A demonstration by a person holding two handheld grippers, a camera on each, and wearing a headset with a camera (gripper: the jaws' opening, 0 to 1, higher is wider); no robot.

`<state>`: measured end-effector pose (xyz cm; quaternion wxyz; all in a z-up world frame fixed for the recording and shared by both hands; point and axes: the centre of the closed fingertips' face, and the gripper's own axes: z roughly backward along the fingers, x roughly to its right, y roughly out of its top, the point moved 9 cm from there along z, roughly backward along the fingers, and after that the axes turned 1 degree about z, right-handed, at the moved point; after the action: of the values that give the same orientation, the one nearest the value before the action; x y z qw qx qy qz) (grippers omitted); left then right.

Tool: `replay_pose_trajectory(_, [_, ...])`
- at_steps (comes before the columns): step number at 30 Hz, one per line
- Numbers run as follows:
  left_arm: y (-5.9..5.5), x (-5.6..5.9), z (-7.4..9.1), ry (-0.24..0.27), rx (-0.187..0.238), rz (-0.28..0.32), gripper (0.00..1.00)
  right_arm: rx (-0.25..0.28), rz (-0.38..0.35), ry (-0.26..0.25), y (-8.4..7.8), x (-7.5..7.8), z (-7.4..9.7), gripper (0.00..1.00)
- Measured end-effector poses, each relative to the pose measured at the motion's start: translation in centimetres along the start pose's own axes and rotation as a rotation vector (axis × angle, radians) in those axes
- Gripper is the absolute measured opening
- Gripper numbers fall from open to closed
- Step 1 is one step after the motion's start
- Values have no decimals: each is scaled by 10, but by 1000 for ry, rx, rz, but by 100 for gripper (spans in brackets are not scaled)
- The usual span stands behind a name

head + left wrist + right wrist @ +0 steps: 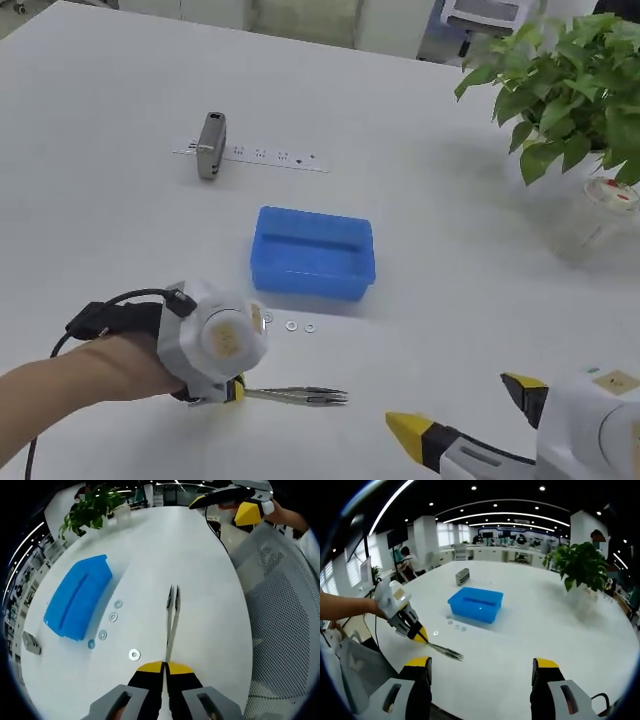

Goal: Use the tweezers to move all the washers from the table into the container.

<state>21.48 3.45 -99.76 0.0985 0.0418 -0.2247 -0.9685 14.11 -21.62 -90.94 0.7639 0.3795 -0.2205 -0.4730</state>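
My left gripper (236,390) (164,668) is shut on a pair of metal tweezers (300,396) (171,620), which point right, low over the white table, with nothing seen between the tips. Several small washers (291,325) (113,616) (456,626) lie in a loose row on the table just in front of the blue container (312,250) (77,602) (476,602). One washer (134,654) lies closest to the tweezers, left of them. My right gripper (465,408) (482,664) stands open and holds nothing at the lower right, apart from the tweezers.
A potted plant (570,80) in a clear vase stands at the far right. A white power strip (260,155) with a grey block (210,143) on it lies behind the container. A mesh chair (280,605) is off the table edge. A black cable (110,305) trails from the left gripper.
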Motion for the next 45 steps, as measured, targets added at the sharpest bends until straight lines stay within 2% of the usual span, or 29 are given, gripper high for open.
replay_pose_trajectory(4, [5, 5, 7, -5, 9, 6, 0, 15, -2, -5, 1, -1, 4, 81])
replay_pose_trajectory(7, [11, 8, 15, 26, 16, -37, 0, 24, 3, -5, 1, -3, 7, 81])
replay_pose_trajectory(10, [15, 9, 23, 23, 28, -29, 0, 36, 8, -3, 2, -5, 9, 80])
replay_pose_trajectory(12, [20, 9, 31, 16, 54, -6, 0, 44, 10, -2, 3, -7, 10, 80])
replay_pose_trajectory(16, [29, 10, 42, 11, 78, -4, 0, 53, 24, 7, 3, -11, 12, 80])
replay_pose_trajectory(23, [40, 13, 59, 16, 108, -17, 0, 75, 38, 13, 2, -17, 20, 79])
replay_pose_trajectory(28, [50, 17, 75, 20, 154, -21, 0, 81, 47, 25, 2, -20, 22, 78])
replay_pose_trajectory(32, [59, 21, 88, 20, 154, -53, 0, 88, 45, 62, 9, -25, 20, 76])
replay_pose_trajectory(37, [70, 26, 102, 13, 170, -86, 0, 93, 90, 111, 20, -33, 16, 74])
replay_pose_trajectory(39, [74, 28, 107, 11, 163, -100, 0, 103, 91, 143, 25, -37, 14, 71])
replay_pose_trajectory(41, [76, 28, 111, 13, 163, -110, 0, 113, 104, 196, 30, -43, 11, 69])
replay_pose_trajectory(44, [78, 27, 116, 9, 165, -111, 0, 54, 172, 332, 37, -55, 1, 61])
replay_pose_trajectory(45, [78, 27, 117, 11, 165, -113, 0, 57, 191, 349, 39, -58, -2, 58])
